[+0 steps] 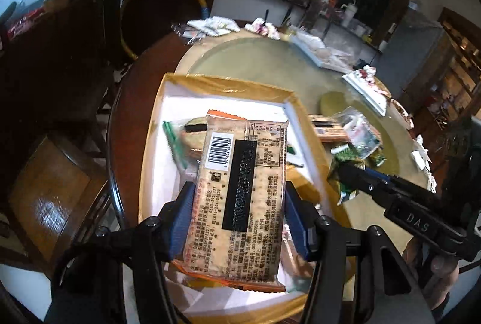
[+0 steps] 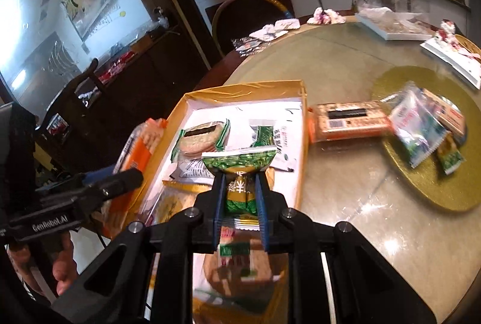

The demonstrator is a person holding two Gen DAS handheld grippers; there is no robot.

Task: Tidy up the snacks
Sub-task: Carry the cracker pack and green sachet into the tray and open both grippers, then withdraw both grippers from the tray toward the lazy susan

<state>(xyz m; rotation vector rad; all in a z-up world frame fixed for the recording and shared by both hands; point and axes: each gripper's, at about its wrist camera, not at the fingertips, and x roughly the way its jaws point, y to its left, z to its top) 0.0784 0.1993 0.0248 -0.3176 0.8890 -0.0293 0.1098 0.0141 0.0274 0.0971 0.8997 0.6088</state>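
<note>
- The left gripper [image 1: 237, 200] pinches a big cracker pack [image 1: 240, 197] by its two long sides. The pack hangs over the box [image 1: 228, 89].
- The right gripper [image 2: 240, 191] squeezes a small green snack bag [image 2: 240, 164] between its blue pads. This bag is also over the box, near the front edge.
- The box is yellow on the rim and white inside. It sits on the round table [image 2: 345, 203].
- Some snacks are already lying in the box. I can see a round rice cracker pack [image 2: 200, 137] and a few other small bags there.
- So part of the job looks done. The two snacks in the grippers seem to be next to go in, but they are not put down yet.
- More snacks are still out on the table. One orange cracker pack [image 2: 348, 121] lies just beside the box.
- A small pile of bags [image 2: 421, 128] lies on the gold mat [image 2: 421, 191], farther from the box.
- I think those loose ones are what is left to pick up.
- Some of the box floor is still white and bare, so more snacks can probably fit.
</note>
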